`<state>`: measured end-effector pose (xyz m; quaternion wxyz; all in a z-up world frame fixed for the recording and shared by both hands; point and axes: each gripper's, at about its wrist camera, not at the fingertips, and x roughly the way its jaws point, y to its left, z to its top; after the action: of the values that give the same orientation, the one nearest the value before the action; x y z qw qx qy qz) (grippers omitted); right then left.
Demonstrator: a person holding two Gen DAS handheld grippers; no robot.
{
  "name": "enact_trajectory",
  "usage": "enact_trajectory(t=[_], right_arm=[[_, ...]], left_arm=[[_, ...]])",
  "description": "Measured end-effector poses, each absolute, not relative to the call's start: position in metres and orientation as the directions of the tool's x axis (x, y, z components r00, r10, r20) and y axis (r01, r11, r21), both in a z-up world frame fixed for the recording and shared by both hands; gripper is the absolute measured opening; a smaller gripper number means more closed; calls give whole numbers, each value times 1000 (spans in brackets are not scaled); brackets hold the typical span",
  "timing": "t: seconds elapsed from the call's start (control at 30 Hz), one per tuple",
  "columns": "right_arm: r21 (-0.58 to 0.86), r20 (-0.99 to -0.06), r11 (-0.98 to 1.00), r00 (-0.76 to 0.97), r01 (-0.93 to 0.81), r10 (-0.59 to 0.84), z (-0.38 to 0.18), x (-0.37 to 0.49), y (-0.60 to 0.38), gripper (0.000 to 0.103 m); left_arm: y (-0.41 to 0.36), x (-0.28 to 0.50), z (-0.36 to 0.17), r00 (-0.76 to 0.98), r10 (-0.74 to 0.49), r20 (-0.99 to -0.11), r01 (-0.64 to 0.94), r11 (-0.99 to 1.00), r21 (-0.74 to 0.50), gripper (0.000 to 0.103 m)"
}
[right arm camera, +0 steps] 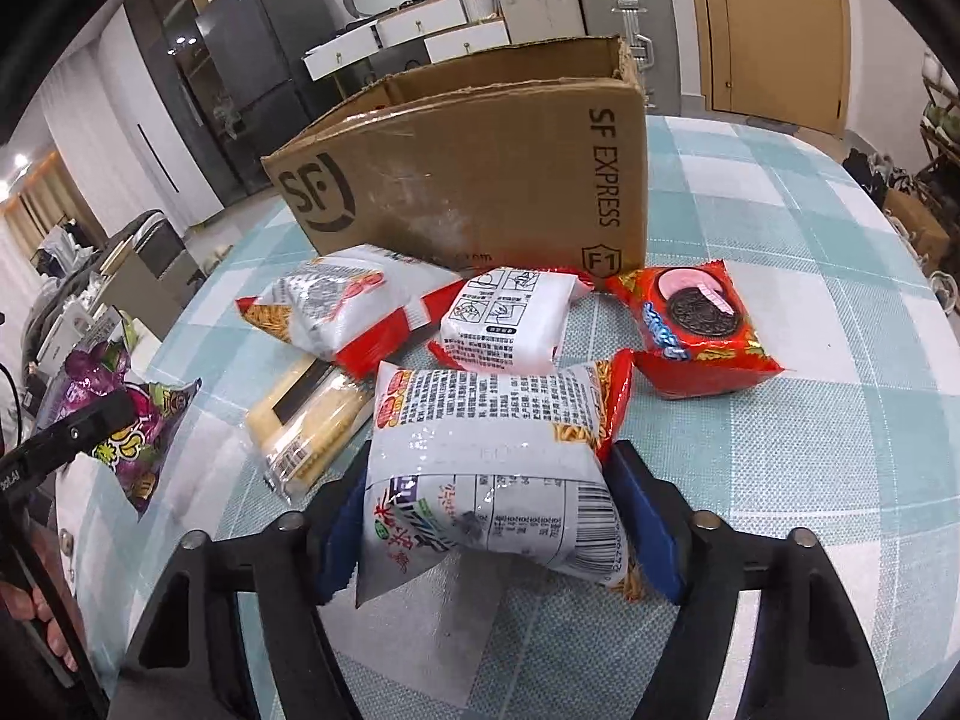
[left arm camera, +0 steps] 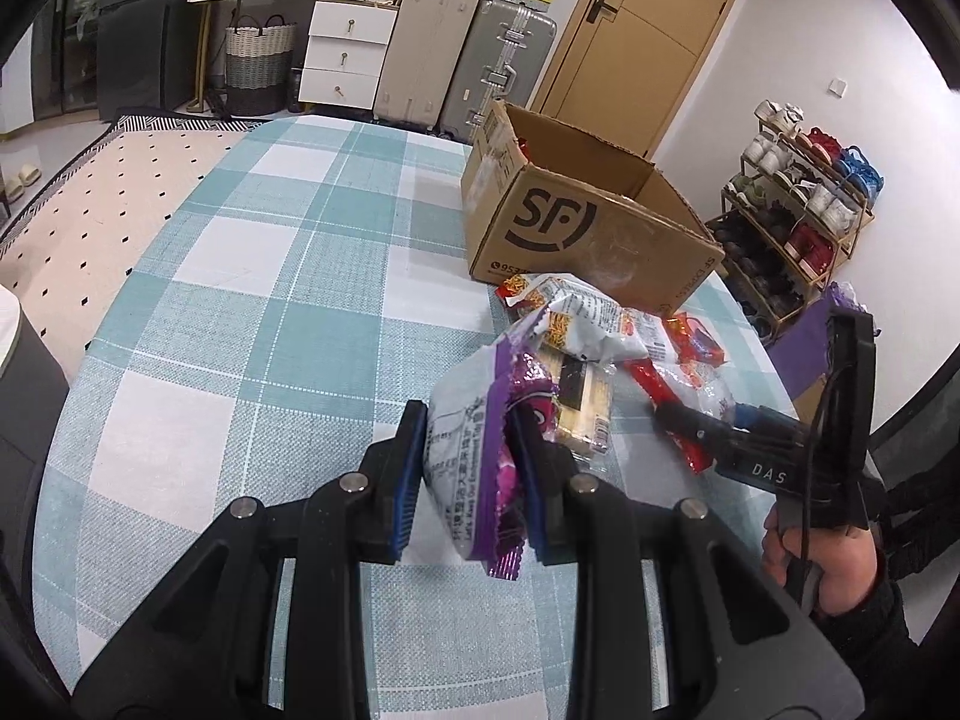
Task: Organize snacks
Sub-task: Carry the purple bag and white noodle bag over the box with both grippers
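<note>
My left gripper is shut on a purple-and-white snack bag, held upright above the checked tablecloth. The same bag shows at the left of the right wrist view. My right gripper has its blue pads pressed on both sides of a white-and-red noodle snack pack, which sits a little off the cloth. Beyond it lie a clear pack of biscuits, another noodle pack, a white pack and a red cookie pack. An open cardboard box stands behind them.
The table with its teal-and-white checked cloth stretches left of the box. A person's hand holds the right gripper's handle. A shoe rack stands off the table's right side, and suitcases and drawers at the back.
</note>
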<state>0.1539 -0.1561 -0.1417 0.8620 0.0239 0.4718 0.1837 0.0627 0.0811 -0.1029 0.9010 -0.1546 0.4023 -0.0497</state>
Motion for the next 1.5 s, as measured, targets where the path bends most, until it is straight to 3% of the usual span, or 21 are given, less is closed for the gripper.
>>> enact_trajectory(t=[0.6,1.07,1.5], right_arm=[[396,-686,865,527,-308,501,-102,92,-186,68],[391,-582,822,580,-415,570,-47,51,-175,68],[337,-543,808,602,-483,586,-8,80,-162,68]], left_arm=[[61,38,-81,688,-236,-687,10,949,-316,25],[41,29,-41,724,-281,-630,88,943,-320,25],[13,64,15,749,-331,-575,195,938,-286,25]])
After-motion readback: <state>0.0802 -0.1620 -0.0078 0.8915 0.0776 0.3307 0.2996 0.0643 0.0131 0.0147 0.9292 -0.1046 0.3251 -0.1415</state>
